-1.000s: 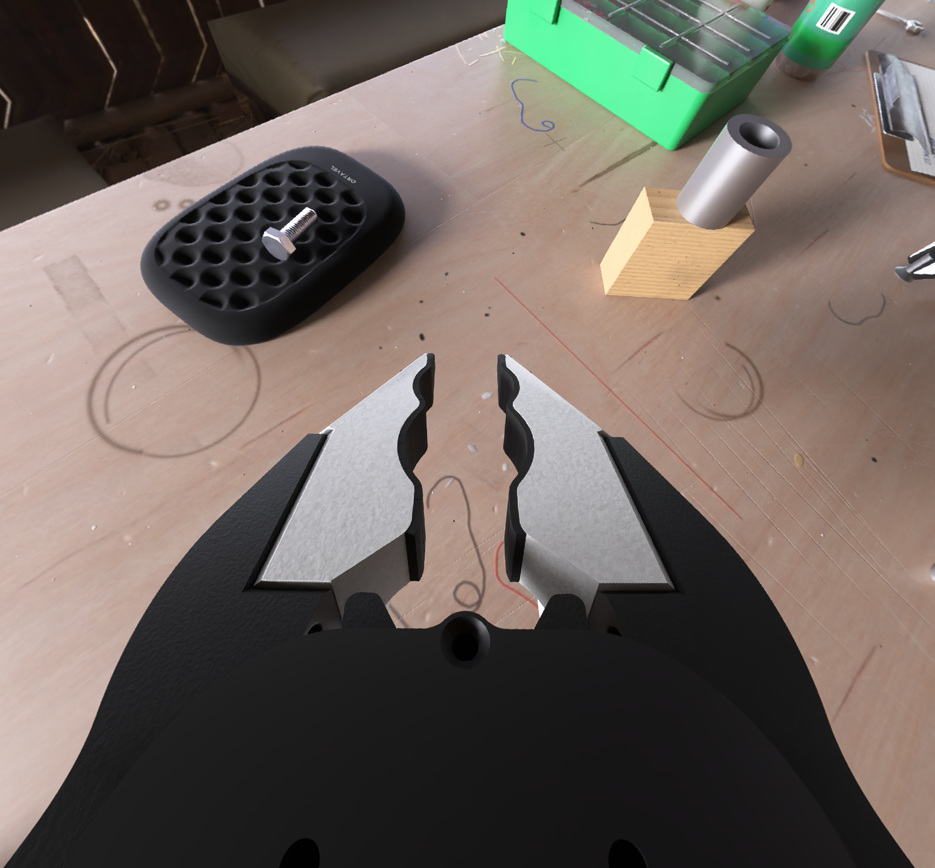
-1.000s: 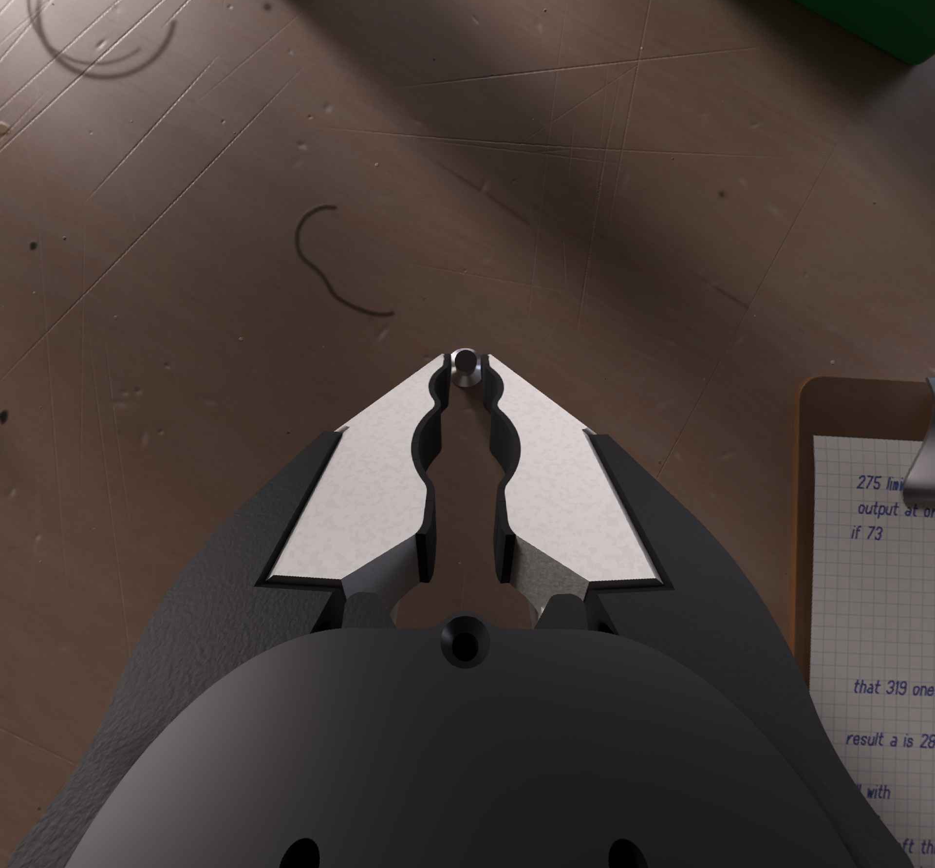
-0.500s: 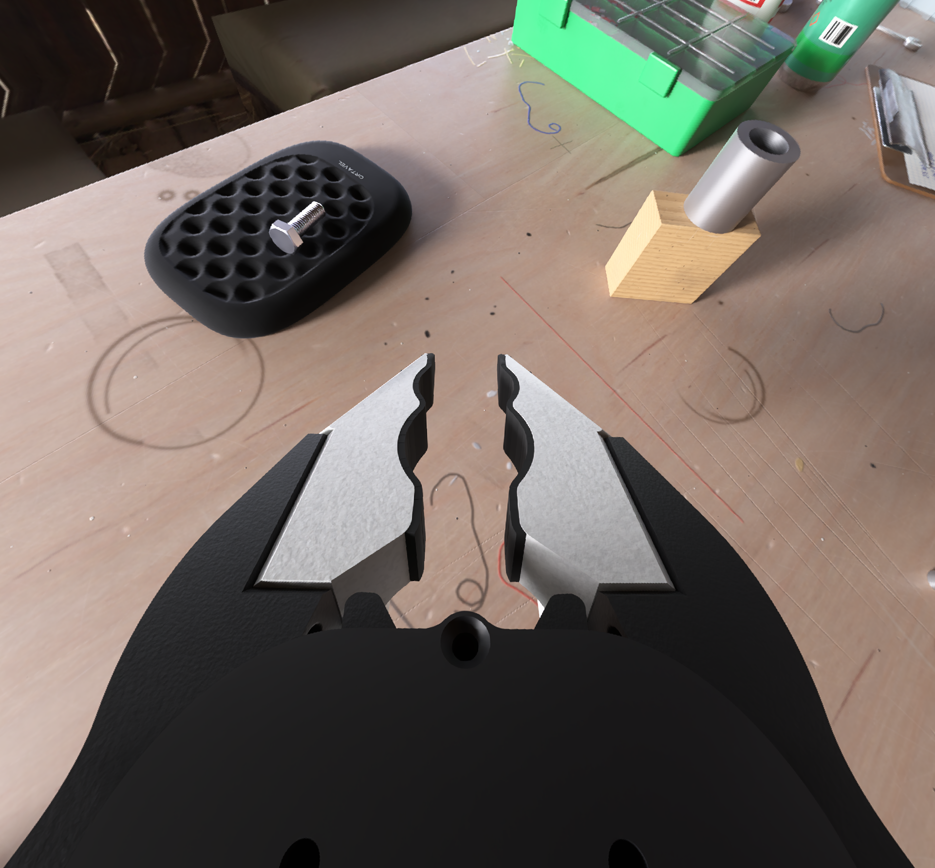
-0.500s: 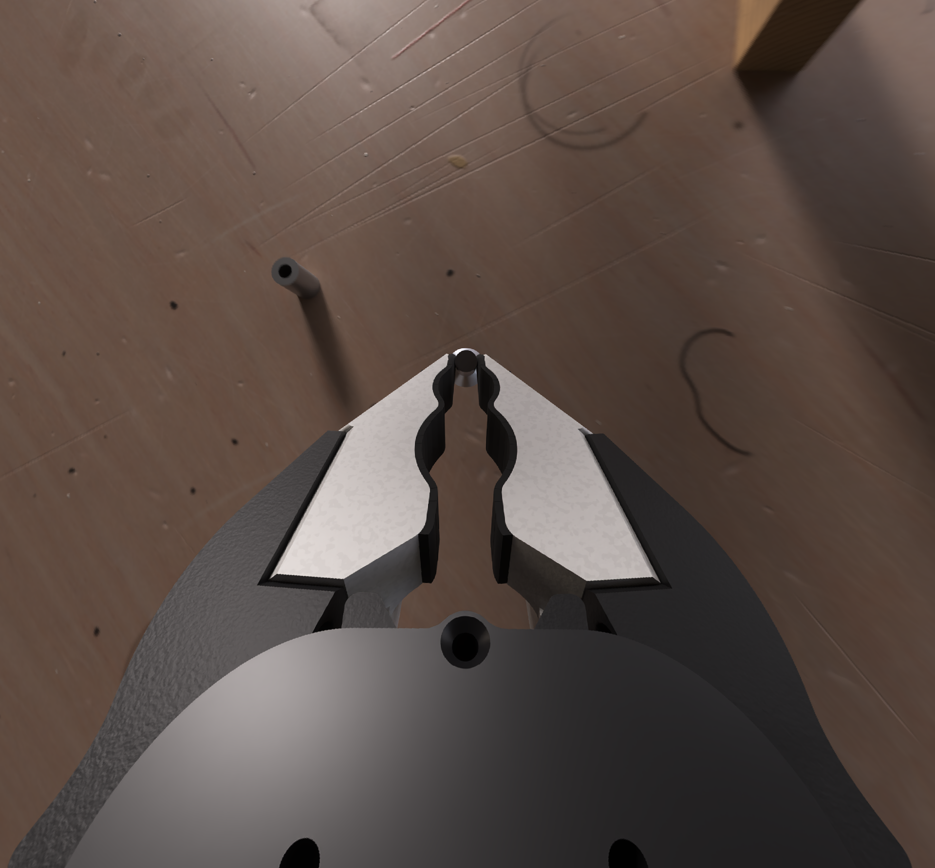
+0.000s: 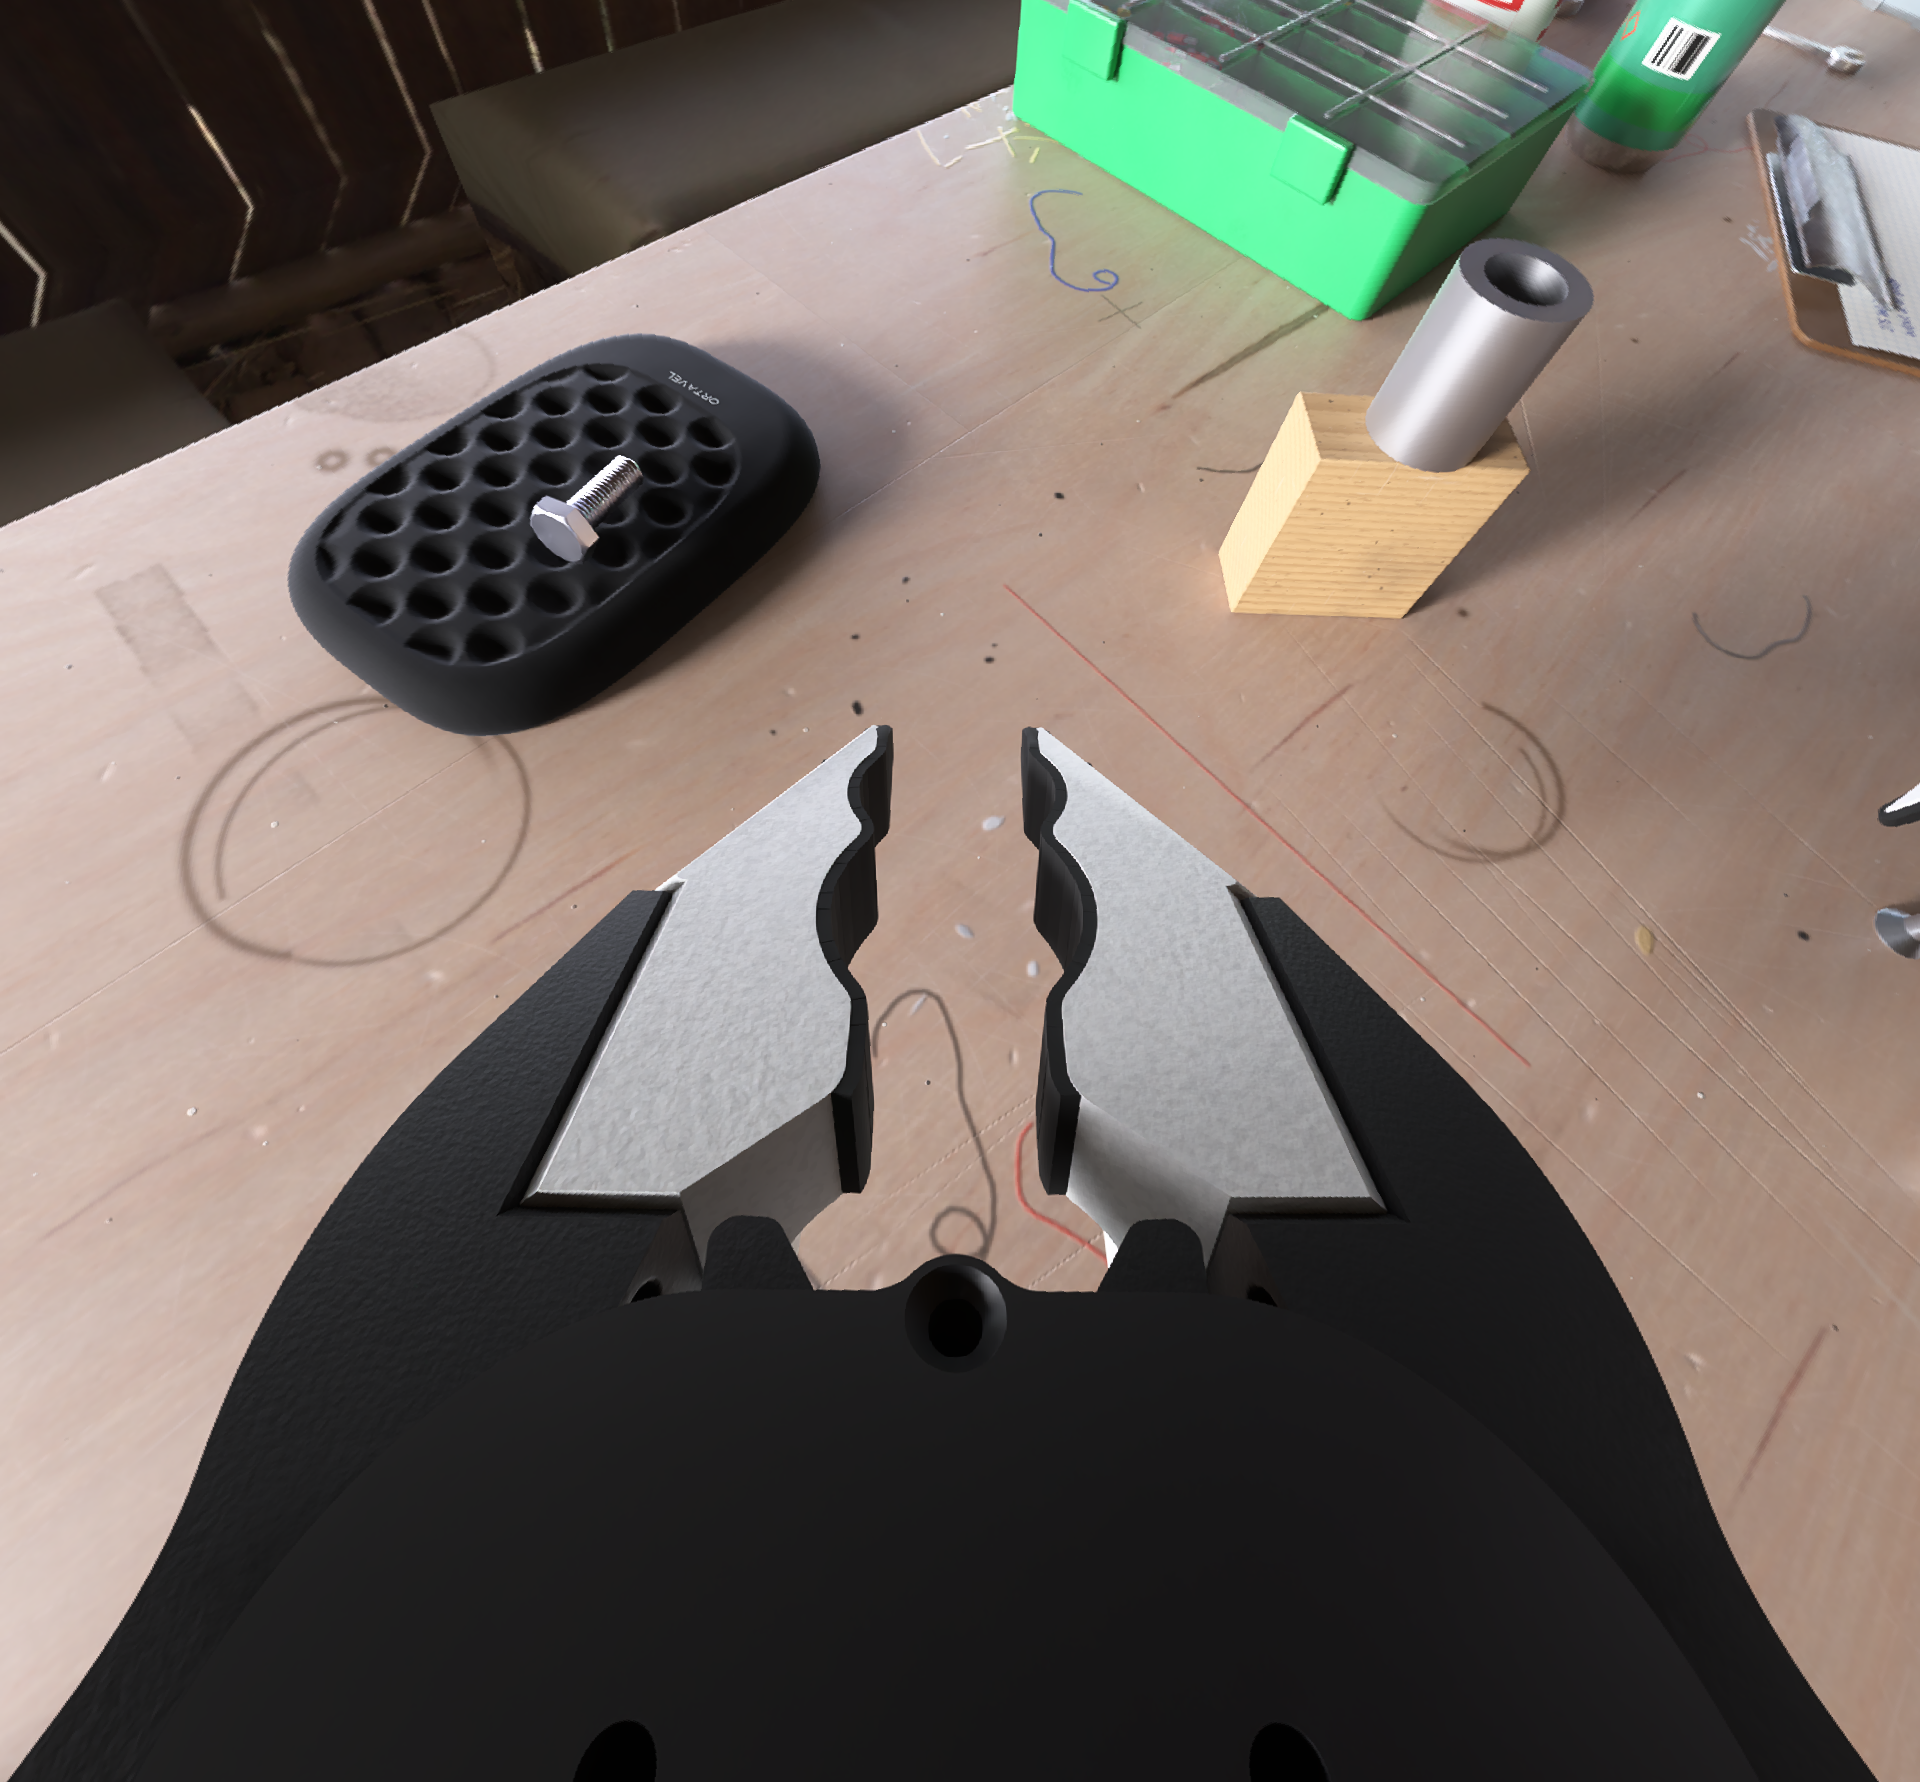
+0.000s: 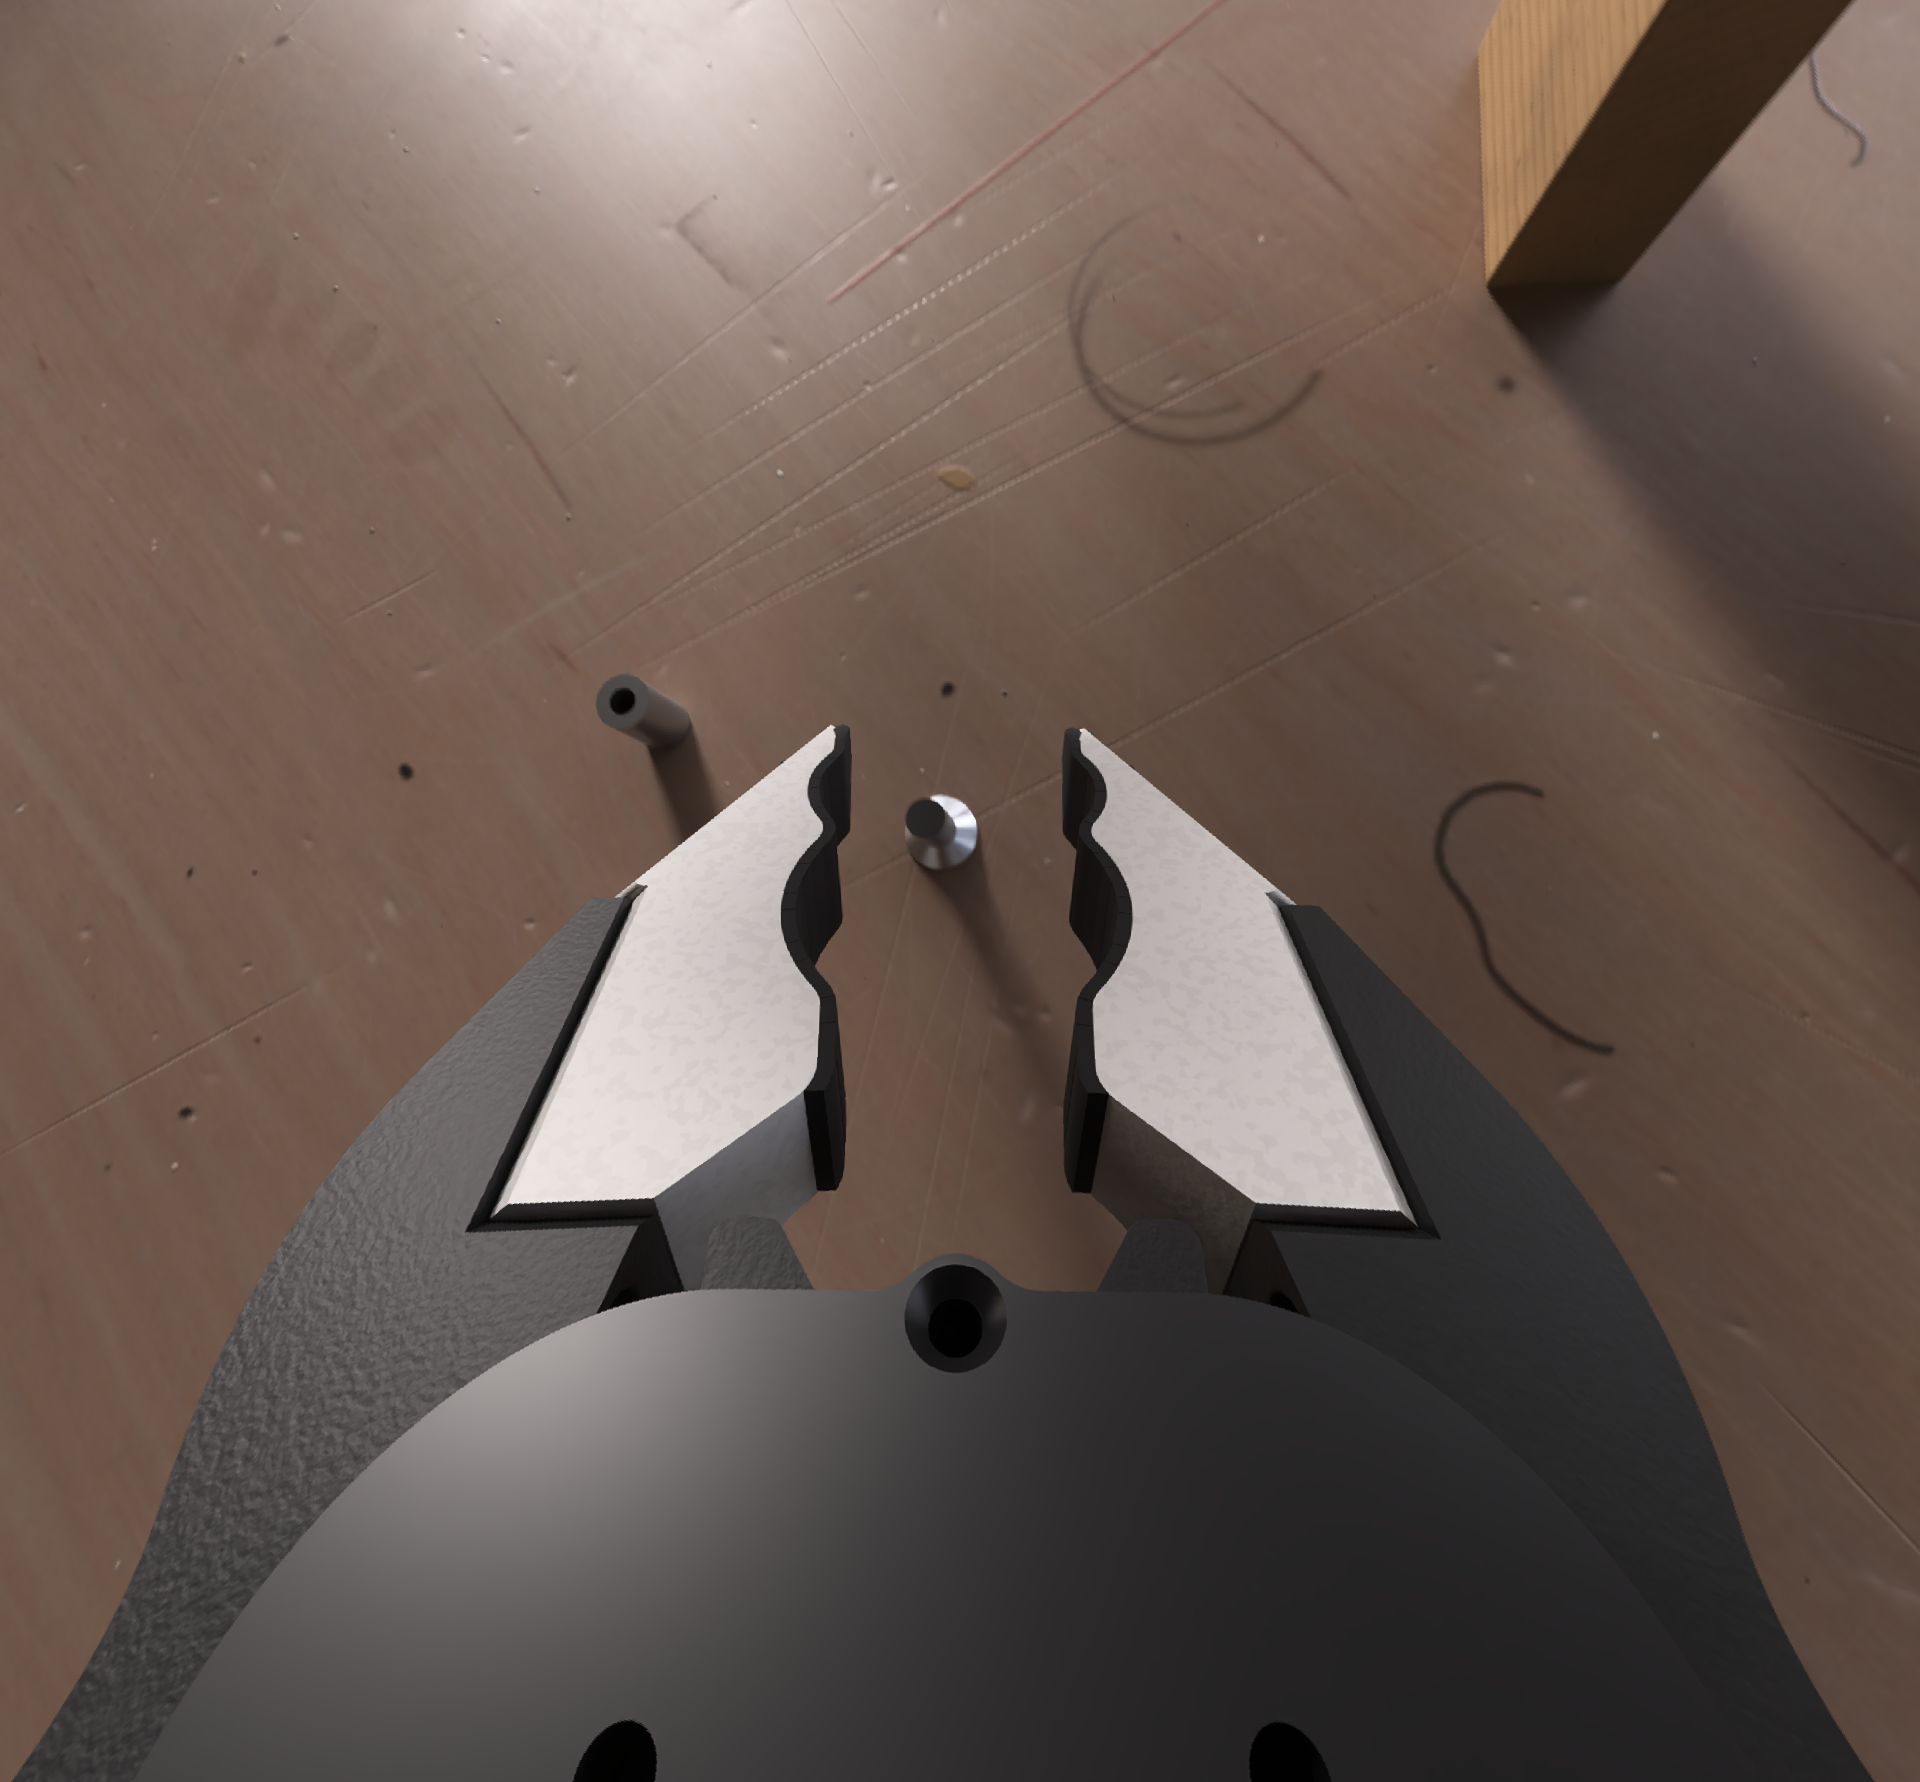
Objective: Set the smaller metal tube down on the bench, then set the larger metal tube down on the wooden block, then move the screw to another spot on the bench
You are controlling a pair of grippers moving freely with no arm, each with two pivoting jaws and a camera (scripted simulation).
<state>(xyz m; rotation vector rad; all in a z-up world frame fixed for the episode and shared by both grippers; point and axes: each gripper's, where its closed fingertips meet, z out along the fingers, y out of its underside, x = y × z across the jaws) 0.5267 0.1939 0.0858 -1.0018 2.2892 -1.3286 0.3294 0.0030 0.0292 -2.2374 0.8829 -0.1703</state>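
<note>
The larger metal tube (image 5: 1475, 361) stands upright on the wooden block (image 5: 1351, 527). In the right wrist view the smaller metal tube (image 6: 642, 714) stands on the bench (image 6: 416, 382), just left of my right fingertips. My right gripper (image 6: 956, 756) is open. A small round-headed screw (image 6: 940, 833) stands on the bench between its fingers, touching neither. The block's corner (image 6: 1662, 70) shows at the top right. My left gripper (image 5: 956, 756) is open and empty above the bench, nearer than the block.
A black perforated mat (image 5: 436, 652) with a hex bolt (image 5: 582, 511) on it lies at the left. A green box (image 5: 1247, 153) with a clear lid, two bottles (image 5: 1704, 18) and a clipboard (image 5: 1849, 257) stand behind the block. The bench's far edge runs behind the mat.
My right gripper moved left across the bench while shut on the screw, then opened and let it go beside the smaller tube. My left gripper barely moved and stayed open.
</note>
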